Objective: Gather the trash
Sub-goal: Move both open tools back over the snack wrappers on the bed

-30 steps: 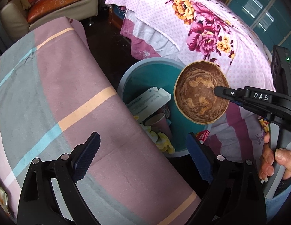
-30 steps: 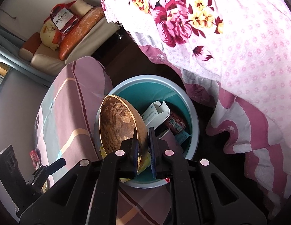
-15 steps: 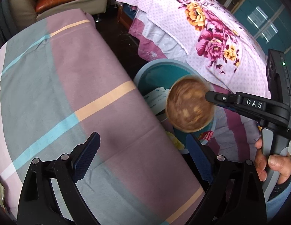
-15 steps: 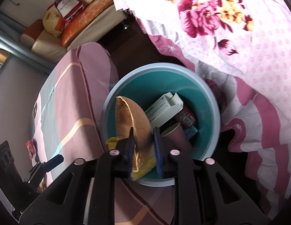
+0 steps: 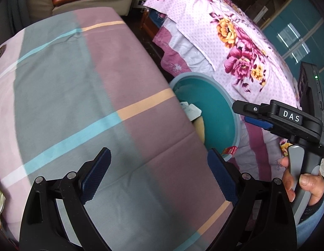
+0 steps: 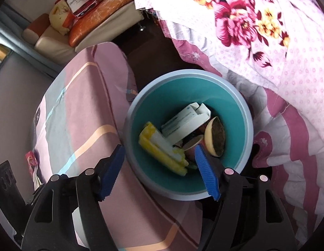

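A teal bin with a grey rim point(image 6: 182, 72) stands on the floor between the table and a bed. In it the brown coconut-shell bowl point(image 6: 215, 139) lies on its side, against a white box point(image 6: 182, 123), a yellow packet point(image 6: 159, 146) and a paper cup point(image 6: 192, 146). My right gripper point(image 6: 159, 148) hangs above the bin, its jaws opening with nothing between them. In the left wrist view it point(image 5: 242, 114) reaches over the bin point(image 5: 214, 108), held by a person's hand point(image 5: 297, 182). My left gripper point(image 5: 158, 153) is open and empty over the striped tablecloth point(image 5: 78, 83).
A pink wrapper point(image 6: 31, 159) lies on the cloth at the table's far side. A bed with a floral sheet point(image 5: 235, 41) borders the bin on the right. A sofa with cushions and bags point(image 6: 88, 31) stands at the back. Dark floor runs between table and bed.
My right gripper opened and let go of the coconut-shell bowl, which dropped into the bin. Both grippers shifted, and the left view now shows more of the tablecloth.
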A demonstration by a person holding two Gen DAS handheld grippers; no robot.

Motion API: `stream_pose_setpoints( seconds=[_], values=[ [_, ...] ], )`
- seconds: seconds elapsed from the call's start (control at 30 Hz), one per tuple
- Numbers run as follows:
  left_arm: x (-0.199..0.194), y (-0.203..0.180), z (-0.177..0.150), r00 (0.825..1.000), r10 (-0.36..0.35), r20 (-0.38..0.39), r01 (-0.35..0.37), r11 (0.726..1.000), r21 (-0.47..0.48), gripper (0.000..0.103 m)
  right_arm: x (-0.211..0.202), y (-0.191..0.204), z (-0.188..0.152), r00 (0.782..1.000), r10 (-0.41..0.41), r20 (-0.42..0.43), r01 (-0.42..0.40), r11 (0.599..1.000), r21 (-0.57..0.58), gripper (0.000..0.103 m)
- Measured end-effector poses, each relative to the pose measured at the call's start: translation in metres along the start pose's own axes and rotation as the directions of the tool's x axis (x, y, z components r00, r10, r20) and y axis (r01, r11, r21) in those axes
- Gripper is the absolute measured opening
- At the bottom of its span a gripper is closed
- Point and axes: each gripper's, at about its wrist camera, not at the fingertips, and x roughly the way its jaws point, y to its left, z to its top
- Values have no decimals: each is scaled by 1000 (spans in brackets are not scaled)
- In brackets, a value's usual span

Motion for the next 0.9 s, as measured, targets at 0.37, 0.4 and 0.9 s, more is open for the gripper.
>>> stream_pose_setpoints(
  seconds=[0.37,0.4,0.9],
  values=[
    [-54,63,-32,997,39,70,-32,994,-104,96,-8,73,-26,999,26,-26,-30,988,-152,69],
    [-59,68,-36,996,45,74,-37,993,-113,97,-8,79,-28,999,27,-29,-32,986,-162,70],
    [-152,152,-118,977,149,154,-103,957,-271,98,4,186,-102,982,49,-181,-116,915,-386,73]
  ],
)
